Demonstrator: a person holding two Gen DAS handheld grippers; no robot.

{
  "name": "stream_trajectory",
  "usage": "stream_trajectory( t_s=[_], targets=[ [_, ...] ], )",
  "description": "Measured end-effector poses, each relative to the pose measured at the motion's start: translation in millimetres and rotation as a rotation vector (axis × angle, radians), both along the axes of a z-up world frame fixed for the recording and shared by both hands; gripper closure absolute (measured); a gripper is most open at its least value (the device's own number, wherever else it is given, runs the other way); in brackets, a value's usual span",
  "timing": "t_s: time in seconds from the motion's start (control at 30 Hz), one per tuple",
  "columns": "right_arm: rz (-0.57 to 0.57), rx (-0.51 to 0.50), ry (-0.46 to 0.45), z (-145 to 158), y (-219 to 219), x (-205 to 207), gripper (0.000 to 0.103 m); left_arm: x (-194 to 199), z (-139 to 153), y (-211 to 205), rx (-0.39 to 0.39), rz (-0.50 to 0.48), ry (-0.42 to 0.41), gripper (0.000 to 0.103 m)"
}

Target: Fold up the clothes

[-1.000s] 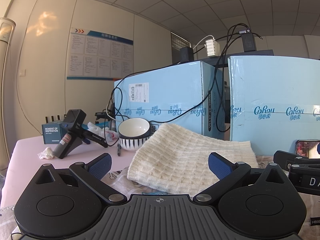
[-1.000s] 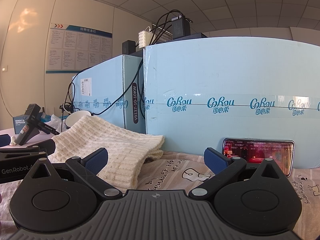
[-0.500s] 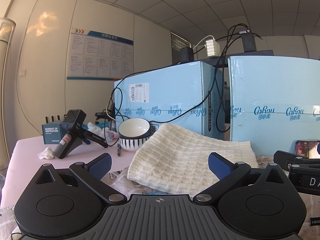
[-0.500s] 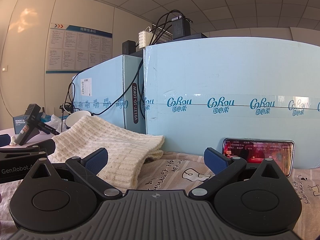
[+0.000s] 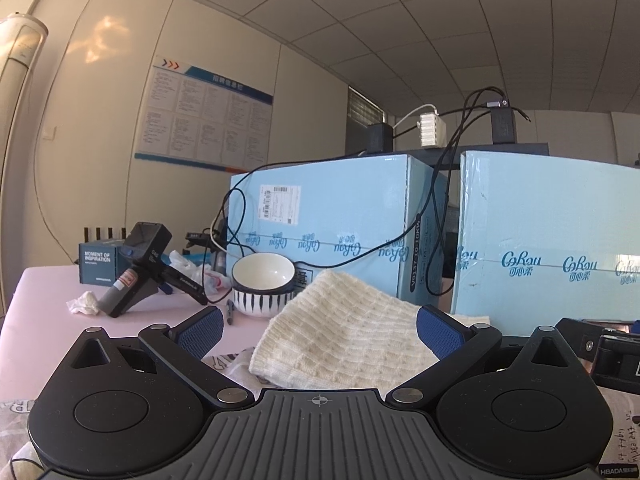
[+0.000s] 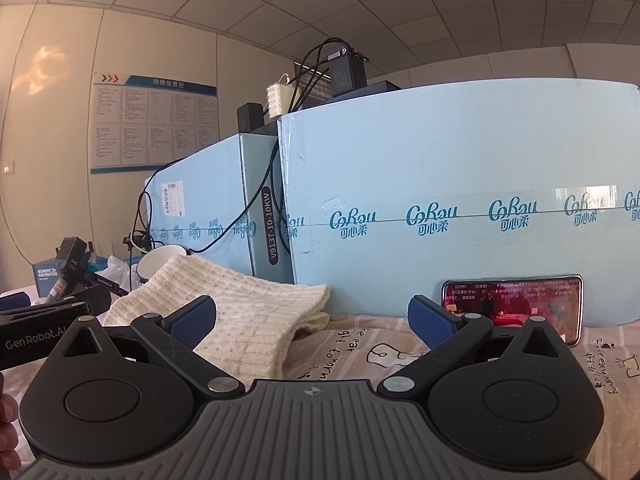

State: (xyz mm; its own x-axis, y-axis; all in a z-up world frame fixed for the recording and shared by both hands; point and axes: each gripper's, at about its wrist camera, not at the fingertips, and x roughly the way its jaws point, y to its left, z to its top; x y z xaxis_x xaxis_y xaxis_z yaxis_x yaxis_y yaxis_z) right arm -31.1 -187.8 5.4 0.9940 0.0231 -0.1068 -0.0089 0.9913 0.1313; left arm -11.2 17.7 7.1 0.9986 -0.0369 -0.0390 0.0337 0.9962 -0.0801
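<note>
Both jaws wide apart, sweater waiting

Ahead of the left gripper (image 5: pixel 318 328) lies a folded cream knit sweater (image 5: pixel 348 336) on the printed cloth, near the worktop's back edge against the blue cartons (image 6: pixel 460 216). The right gripper (image 6: pixel 312 316) hovers beside it, jaws apart and holding nothing, like the left's.

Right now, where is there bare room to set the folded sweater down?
Free: printed bedsheet between cream knit sweater and propped phone; pink tabletop left of crumpled tissue. Crowded: around striped bowl and black handheld device.
</note>
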Motion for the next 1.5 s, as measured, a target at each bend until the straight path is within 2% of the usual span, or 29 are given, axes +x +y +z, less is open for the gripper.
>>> stream_trajectory(
  t_s=[0.2,0.53,0.67,0.97,1.17,1.3,1.5],
  targets=[
    [-0.017,0.025,0.032,8.8,4.4,-14.3,0.000,-6.5,3.6,10.2,-0.089,-0.025,-0.048,0.000],
    [-0.125,0.042,0.079,17.1,-5.8,-68.1,0.000,-14.2,6.4,0.0,-0.084,-0.269,-0.059,0.000],
    [-0.187,0.034,0.077,20.8,-16.5,-96.2,0.000,-18.3,9.5,-10.9,-0.057,-0.378,-0.041,0.000],
    [-0.340,0.008,0.088,21.8,-57.3,-168.6,0.000,-45.9,12.7,-62.5,0.033,-0.720,0.122,0.000],
    [-0.487,-0.045,0.127,11.6,-90.5,-220.5,0.000,-73.5,11.5,-110.9,0.151,-0.944,0.117,0.000],
    [-0.590,-0.050,0.155,2.8,-112.9,-248.0,0.000,-82.0,8.2,-148.3,0.175,-1.042,0.160,0.000],
    [-0.758,-0.034,0.172,-6.6,-146.2,-285.5,0.000,-102.6,0.3,-190.2,0.179,-1.099,0.178,0.000]
  ],
)
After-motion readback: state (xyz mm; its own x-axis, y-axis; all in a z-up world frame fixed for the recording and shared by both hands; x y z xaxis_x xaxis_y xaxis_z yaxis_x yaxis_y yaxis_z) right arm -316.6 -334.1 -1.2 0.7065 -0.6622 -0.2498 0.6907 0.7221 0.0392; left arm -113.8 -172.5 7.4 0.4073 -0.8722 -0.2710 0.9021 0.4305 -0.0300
